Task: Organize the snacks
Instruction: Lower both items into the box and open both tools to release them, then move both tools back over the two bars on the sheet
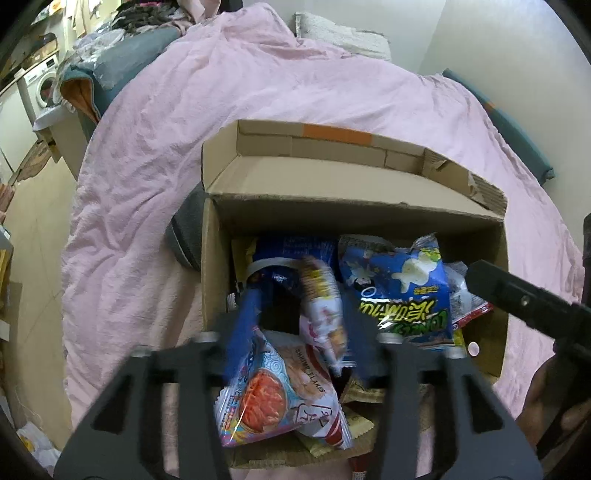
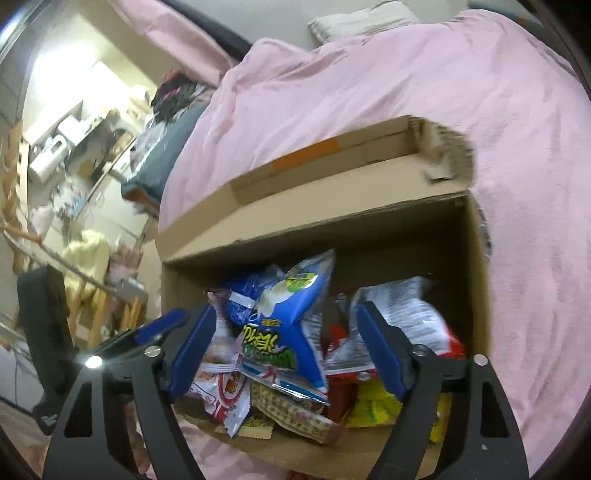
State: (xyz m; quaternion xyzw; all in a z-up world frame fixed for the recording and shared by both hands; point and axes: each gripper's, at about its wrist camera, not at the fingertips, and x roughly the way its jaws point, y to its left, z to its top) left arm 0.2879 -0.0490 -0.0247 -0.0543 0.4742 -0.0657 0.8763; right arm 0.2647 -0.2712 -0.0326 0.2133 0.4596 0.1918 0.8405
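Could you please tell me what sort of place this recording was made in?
Most likely a small bedroom or studio flat: a bed with a pink duvet and pillow, and a washing machine nearby.

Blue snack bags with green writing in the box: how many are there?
1 that I can see. The blue bag with green writing lies on top of the pile in the cardboard box. More could be buried underneath.

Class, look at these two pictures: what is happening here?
A person with a gripper in each hand is sorting snacks in a cardboard box on a pink bedspread. Both grippers are open over the box. A white packet lies blurred between the left gripper's fingers; the right gripper straddles a blue bag.
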